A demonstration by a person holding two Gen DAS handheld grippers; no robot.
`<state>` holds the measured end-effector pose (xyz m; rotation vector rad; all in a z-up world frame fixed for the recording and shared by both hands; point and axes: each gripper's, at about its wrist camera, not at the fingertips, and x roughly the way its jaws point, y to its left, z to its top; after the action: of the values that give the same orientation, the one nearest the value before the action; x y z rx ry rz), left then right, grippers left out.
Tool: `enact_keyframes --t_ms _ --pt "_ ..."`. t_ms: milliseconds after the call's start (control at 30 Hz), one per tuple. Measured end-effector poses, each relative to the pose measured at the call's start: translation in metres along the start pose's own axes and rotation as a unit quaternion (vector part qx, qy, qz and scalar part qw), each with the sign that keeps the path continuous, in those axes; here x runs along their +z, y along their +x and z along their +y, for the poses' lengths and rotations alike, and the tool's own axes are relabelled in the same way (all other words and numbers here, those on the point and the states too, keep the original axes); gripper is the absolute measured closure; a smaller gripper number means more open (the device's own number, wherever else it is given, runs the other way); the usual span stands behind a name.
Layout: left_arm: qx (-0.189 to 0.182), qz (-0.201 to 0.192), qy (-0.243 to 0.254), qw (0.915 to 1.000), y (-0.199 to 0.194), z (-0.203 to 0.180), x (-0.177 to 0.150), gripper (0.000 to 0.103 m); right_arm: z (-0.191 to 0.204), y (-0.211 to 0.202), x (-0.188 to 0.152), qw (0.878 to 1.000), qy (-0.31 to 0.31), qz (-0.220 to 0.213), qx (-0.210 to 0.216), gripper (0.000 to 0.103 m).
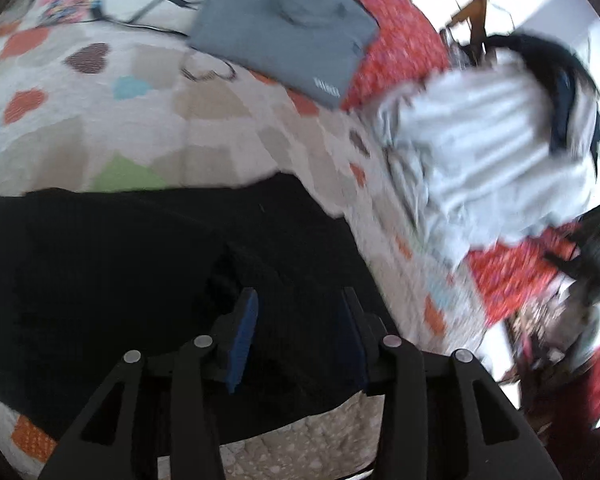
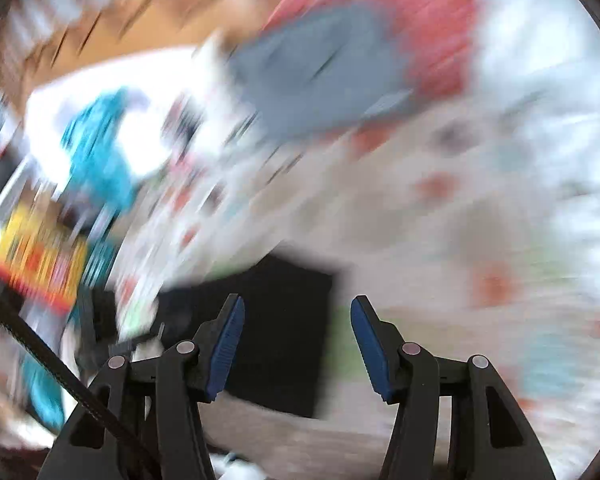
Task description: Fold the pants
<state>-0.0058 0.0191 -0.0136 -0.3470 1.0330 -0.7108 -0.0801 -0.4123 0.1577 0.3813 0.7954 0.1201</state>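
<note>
The black pants (image 1: 120, 280) lie folded flat on a quilted bedspread (image 1: 204, 128) with coloured hearts. My left gripper (image 1: 300, 300) is open just above the pants' right part, blue pads apart, nothing between them. In the right wrist view, which is heavily motion-blurred, the pants (image 2: 276, 320) show as a dark rectangle below and between the fingers. My right gripper (image 2: 298, 308) is open and empty above the pants' right edge.
A folded grey garment (image 1: 284, 28) lies at the back of the bed on a red patterned cloth (image 1: 400, 40). A crumpled light grey-striped garment (image 1: 480, 152) lies at the right. Blurred teal and yellow items (image 2: 60, 208) sit left of the bed.
</note>
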Motion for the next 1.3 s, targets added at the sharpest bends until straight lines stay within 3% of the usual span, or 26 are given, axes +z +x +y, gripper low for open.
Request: enact_keyframes --t_ms 100,133,200,267,367,533,600,667,767,867,967,1067,1133,1167,1233,1300 --pt "0.03 0.033 0.007 0.999 0.021 0.003 -0.009 0.063 -0.047 -0.102 0.007 0.992 0.044 -0.078 -0.092 0.024" --pt "0.039 0.036 0.002 0.9986 0.024 0.006 -0.011 0.063 -0.061 -0.126 0.005 0.987 0.057 -0.092 -0.12 0.023" --pt "0.043 0.038 -0.029 0.9979 0.024 0.018 -0.016 0.063 -0.078 -0.152 -0.005 0.983 0.077 -0.097 -0.138 0.023" --pt "0.036 0.028 -0.061 0.9971 0.015 0.03 -0.017 0.063 -0.082 -0.147 -0.014 0.985 0.076 -0.085 -0.127 0.023" --pt "0.075 0.005 -0.075 0.9943 -0.006 0.041 -0.021 0.063 -0.073 -0.102 -0.027 0.993 0.065 -0.045 -0.085 0.023" --pt "0.091 -0.019 -0.101 0.9905 -0.035 0.048 -0.033 0.063 -0.003 0.044 -0.041 0.997 0.021 0.062 0.041 0.023" --pt "0.084 -0.027 -0.103 0.9908 -0.038 0.046 -0.035 0.063 0.034 0.092 -0.048 0.991 -0.002 0.1 0.086 0.023" --pt "0.071 -0.031 -0.106 0.9913 -0.036 0.044 -0.039 0.063 0.083 0.15 -0.06 0.978 -0.023 0.152 0.138 0.023" --pt "0.042 -0.034 -0.104 0.9931 -0.029 0.039 -0.043 0.063 0.14 0.222 -0.087 0.958 -0.04 0.22 0.18 0.023" --pt "0.028 -0.032 -0.089 0.9951 -0.02 0.032 -0.047 0.063 0.181 0.28 -0.108 0.948 -0.062 0.265 0.163 0.024" --pt "0.019 -0.029 -0.076 0.9965 -0.014 0.031 -0.053 0.063 0.192 0.321 -0.12 0.946 -0.05 0.291 0.131 0.023" --pt "-0.002 -0.034 -0.074 0.9966 -0.016 0.032 -0.056 0.063 0.196 0.321 -0.109 0.943 -0.039 0.296 0.149 0.02" --pt "-0.022 -0.046 -0.071 0.9962 -0.022 0.031 -0.056 0.063 0.194 0.301 -0.085 0.95 -0.053 0.255 0.175 0.025" --pt "-0.032 -0.052 -0.07 0.9957 -0.024 0.029 -0.055 0.063 0.19 0.293 -0.073 0.956 -0.058 0.238 0.164 0.025" --pt "-0.047 -0.057 -0.07 0.9948 -0.025 0.027 -0.054 0.062 0.179 0.281 -0.055 0.97 -0.08 0.208 0.098 0.025" --pt "-0.056 -0.058 -0.071 0.9942 -0.023 0.025 -0.053 0.061 0.171 0.283 -0.047 0.972 -0.117 0.198 0.037 0.026"
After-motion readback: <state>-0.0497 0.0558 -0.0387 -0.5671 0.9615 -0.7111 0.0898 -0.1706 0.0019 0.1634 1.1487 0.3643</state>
